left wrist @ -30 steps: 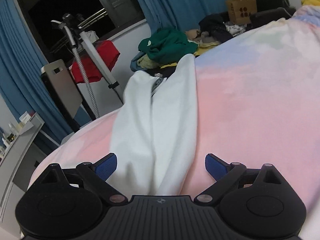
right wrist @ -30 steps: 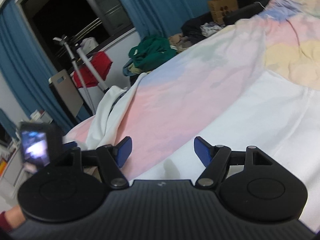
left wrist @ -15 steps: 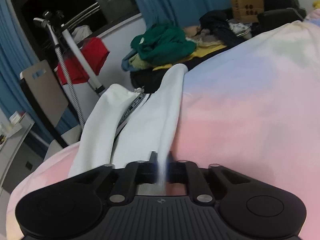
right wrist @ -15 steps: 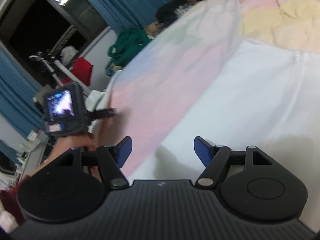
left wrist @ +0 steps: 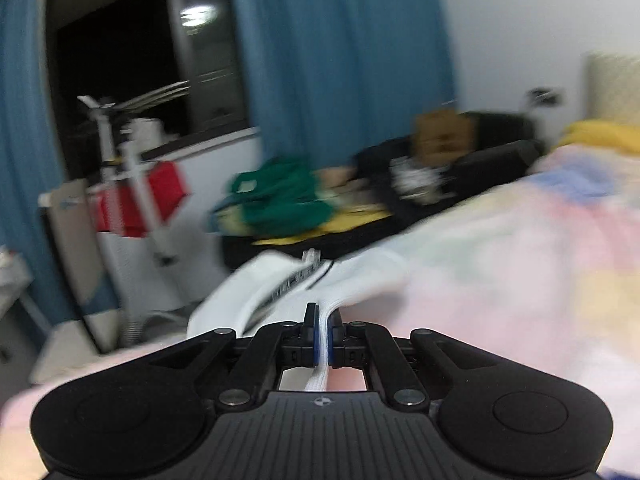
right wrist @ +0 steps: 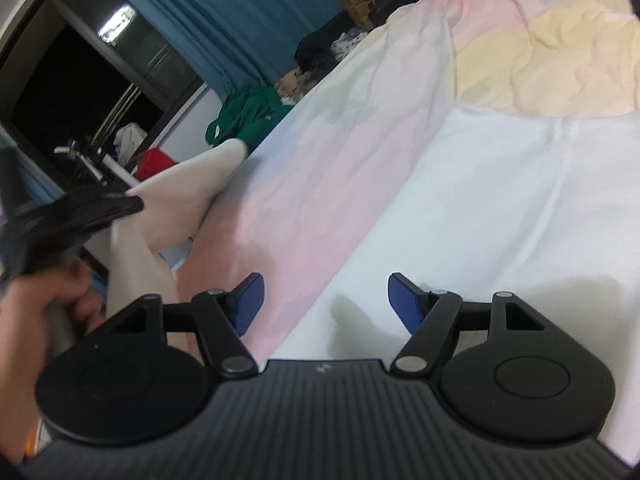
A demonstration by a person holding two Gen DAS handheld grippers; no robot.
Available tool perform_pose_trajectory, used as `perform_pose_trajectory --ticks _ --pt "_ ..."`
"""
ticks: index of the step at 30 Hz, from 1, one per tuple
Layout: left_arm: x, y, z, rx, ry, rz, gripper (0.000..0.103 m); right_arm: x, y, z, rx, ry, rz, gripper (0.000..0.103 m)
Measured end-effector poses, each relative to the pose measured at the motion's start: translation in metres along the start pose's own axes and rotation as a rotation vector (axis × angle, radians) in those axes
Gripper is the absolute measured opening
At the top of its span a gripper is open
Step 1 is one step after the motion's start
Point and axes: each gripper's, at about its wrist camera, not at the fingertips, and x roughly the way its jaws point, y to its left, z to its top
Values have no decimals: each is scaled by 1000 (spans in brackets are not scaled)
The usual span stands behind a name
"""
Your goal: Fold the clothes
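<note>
A white garment (right wrist: 500, 200) lies spread on a bed with a pastel pink, yellow and blue cover (right wrist: 340, 152). One long end of it (left wrist: 304, 280) hangs over the bed's edge. My left gripper (left wrist: 322, 322) is shut on a fold of this white cloth and holds it lifted; the view is blurred by motion. In the right wrist view the left gripper (right wrist: 80, 212) shows at the left, in a hand, with the lifted cloth (right wrist: 180, 192) beside it. My right gripper (right wrist: 322, 300) is open and empty, low over the garment's near edge.
A pile of clothes with a green garment (left wrist: 280, 196) lies beyond the bed. A white drying rack (left wrist: 132, 184) with a red cloth stands at the left by blue curtains (left wrist: 332, 60). A brown paper bag (left wrist: 440, 136) sits on a dark sofa.
My left gripper closed on the white cloth and has lifted it, swinging up and to the right. My right gripper stayed open and moved lower over the spread garment.
</note>
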Motion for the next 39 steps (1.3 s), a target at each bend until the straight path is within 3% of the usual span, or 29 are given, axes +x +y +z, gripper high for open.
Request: perform_pose_trajectory --ticks 2,5,8,10,13,15,21,25,35,39 --pt "-30 -13 -16 -5 -6 -82 4 -8 -7 5 28 -21 -1 72" --pt "-46 -22 -53 -29 38 -148 7 -21 -21 11 90 -51 -4 72" --pt "-53 -26 -89 -73 91 -155 16 -30 -33 16 141 -53 17 72" --pt "-57 -23 -104 -107 117 -154 40 -30 -39 18 167 -32 38 72" --pt "-78 -16 -119 -121 146 -187 54 -26 -46 18 211 26 92 72" --pt "-97 -8 -128 -105 153 -178 64 -20 -50 16 256 83 152 72" --pt "-174 27 -157 -41 126 -83 74 -3 -42 5 293 201 255 71" --pt "-210 58 -168 -90 156 -11 75 -1 -32 1 275 224 295 71" --pt "-256 106 -193 -310 71 127 81 -3 -18 -6 248 223 353 71" --pt "-262 121 -207 -370 96 129 84 1 -11 -15 218 225 349 71"
